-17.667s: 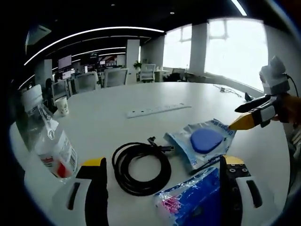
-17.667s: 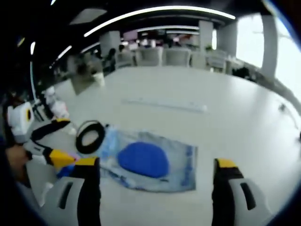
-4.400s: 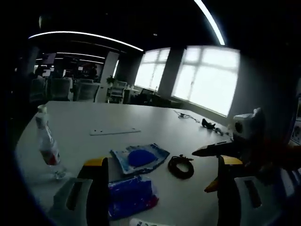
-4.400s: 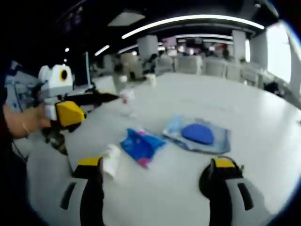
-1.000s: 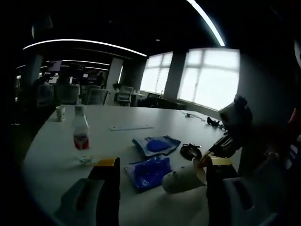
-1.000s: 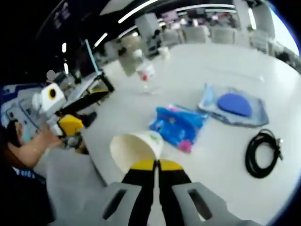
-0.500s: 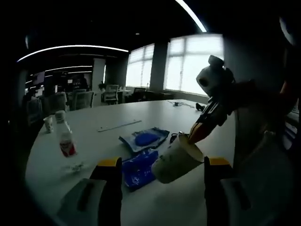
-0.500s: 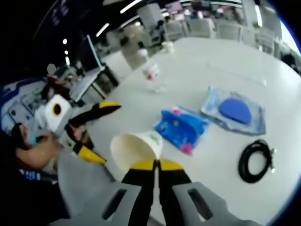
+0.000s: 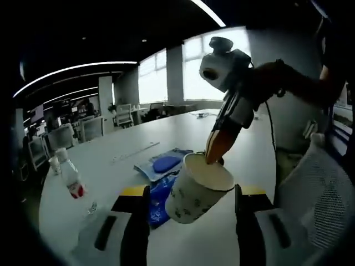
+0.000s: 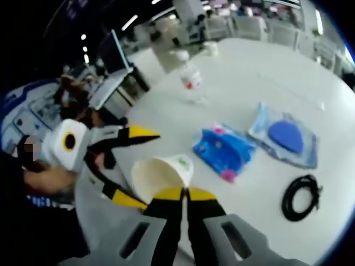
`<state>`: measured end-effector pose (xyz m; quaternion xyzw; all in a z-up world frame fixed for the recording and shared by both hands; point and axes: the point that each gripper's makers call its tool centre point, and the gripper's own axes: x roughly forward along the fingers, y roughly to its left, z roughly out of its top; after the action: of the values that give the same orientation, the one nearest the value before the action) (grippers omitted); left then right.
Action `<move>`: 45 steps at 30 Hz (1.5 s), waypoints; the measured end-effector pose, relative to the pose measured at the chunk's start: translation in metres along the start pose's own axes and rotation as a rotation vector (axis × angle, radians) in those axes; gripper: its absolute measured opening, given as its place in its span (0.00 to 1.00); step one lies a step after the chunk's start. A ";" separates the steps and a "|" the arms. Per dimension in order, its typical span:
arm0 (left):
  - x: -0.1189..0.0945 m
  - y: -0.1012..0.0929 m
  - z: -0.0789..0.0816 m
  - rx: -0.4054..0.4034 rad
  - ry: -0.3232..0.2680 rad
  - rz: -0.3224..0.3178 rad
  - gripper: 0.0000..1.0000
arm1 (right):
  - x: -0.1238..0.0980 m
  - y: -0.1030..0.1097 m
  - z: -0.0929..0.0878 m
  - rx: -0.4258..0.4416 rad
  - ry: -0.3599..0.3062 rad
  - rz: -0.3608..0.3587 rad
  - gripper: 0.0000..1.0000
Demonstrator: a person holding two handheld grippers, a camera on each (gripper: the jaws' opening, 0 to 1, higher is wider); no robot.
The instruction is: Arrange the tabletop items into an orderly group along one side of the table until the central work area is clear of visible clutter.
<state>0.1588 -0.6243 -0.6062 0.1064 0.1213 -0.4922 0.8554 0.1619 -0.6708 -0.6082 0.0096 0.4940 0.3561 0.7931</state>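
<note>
paper cup: white, small dark-green print | table: white | cable coil: black | pouch: bright blue, pink spots | bottle: clear, red label | gripper fingertips: yellow

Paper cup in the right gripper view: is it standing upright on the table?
No. The paper cup is held off the table, its rim pinched in the shut right gripper, tilted sideways.

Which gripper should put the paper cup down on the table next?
Right. The right gripper is already shut on the paper cup's rim; the left gripper is open and holds nothing.
</note>
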 end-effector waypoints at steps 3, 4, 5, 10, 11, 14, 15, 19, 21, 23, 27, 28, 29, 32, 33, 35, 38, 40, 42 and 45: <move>0.000 -0.004 -0.002 0.028 0.010 -0.007 0.57 | 0.000 0.002 -0.001 0.002 0.013 0.014 0.00; 0.000 -0.004 -0.003 0.035 0.016 -0.010 0.57 | 0.000 0.002 0.000 0.002 0.013 0.016 0.00; 0.000 -0.004 -0.004 0.045 0.024 -0.009 0.56 | 0.000 0.004 0.000 0.005 0.016 0.020 0.00; 0.001 -0.008 -0.008 0.144 0.067 -0.008 0.53 | 0.000 0.015 -0.001 0.020 0.026 0.070 0.00; 0.001 -0.009 -0.008 0.150 0.069 -0.009 0.51 | 0.000 0.015 -0.002 0.010 0.032 0.067 0.00; 0.001 -0.008 -0.009 0.205 0.083 0.005 0.45 | 0.000 0.017 -0.004 -0.001 0.046 0.074 0.00; 0.002 -0.010 -0.012 0.221 0.090 0.000 0.44 | 0.000 0.018 -0.004 -0.005 0.046 0.073 0.00; 0.005 -0.015 -0.017 0.308 0.115 -0.015 0.39 | 0.000 0.018 -0.007 -0.017 0.066 0.078 0.00; 0.006 -0.018 -0.017 0.331 0.116 -0.017 0.39 | 0.000 0.019 -0.008 -0.021 0.074 0.081 0.00; 0.006 -0.018 -0.017 0.335 0.117 -0.015 0.39 | 0.000 0.018 -0.009 -0.020 0.075 0.082 0.00; 0.004 -0.017 -0.014 0.319 0.111 -0.014 0.38 | -0.002 0.018 -0.009 -0.024 0.066 0.087 0.00; 0.004 -0.018 -0.012 0.274 0.096 -0.014 0.38 | -0.004 0.018 -0.007 -0.025 0.055 0.086 0.00; 0.004 -0.018 -0.011 0.237 0.087 -0.015 0.37 | -0.004 0.018 -0.006 -0.037 0.047 0.086 0.00; 0.002 -0.015 -0.007 0.176 0.059 -0.017 0.37 | -0.007 0.021 -0.001 -0.069 0.017 0.087 0.00; 0.002 -0.016 -0.007 0.154 0.056 -0.024 0.37 | -0.007 0.022 -0.002 -0.072 0.015 0.090 0.00; 0.002 -0.016 -0.006 0.121 0.048 -0.025 0.37 | -0.006 0.023 -0.002 -0.083 0.009 0.094 0.01; 0.002 -0.017 -0.002 0.031 0.016 -0.036 0.36 | -0.005 0.024 0.002 -0.089 -0.017 0.099 0.03; 0.002 -0.015 0.000 -0.032 -0.005 -0.038 0.36 | -0.006 0.025 0.006 -0.088 -0.052 0.108 0.06; 0.002 -0.013 0.001 -0.076 -0.011 -0.036 0.36 | -0.006 0.026 0.011 -0.080 -0.085 0.113 0.11; 0.001 -0.006 0.000 -0.075 0.001 -0.022 0.36 | -0.006 0.022 0.020 -0.072 -0.141 0.095 0.17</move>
<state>0.1537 -0.6278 -0.6072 0.0732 0.1412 -0.4968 0.8532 0.1642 -0.6514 -0.5847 0.0298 0.4230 0.4094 0.8078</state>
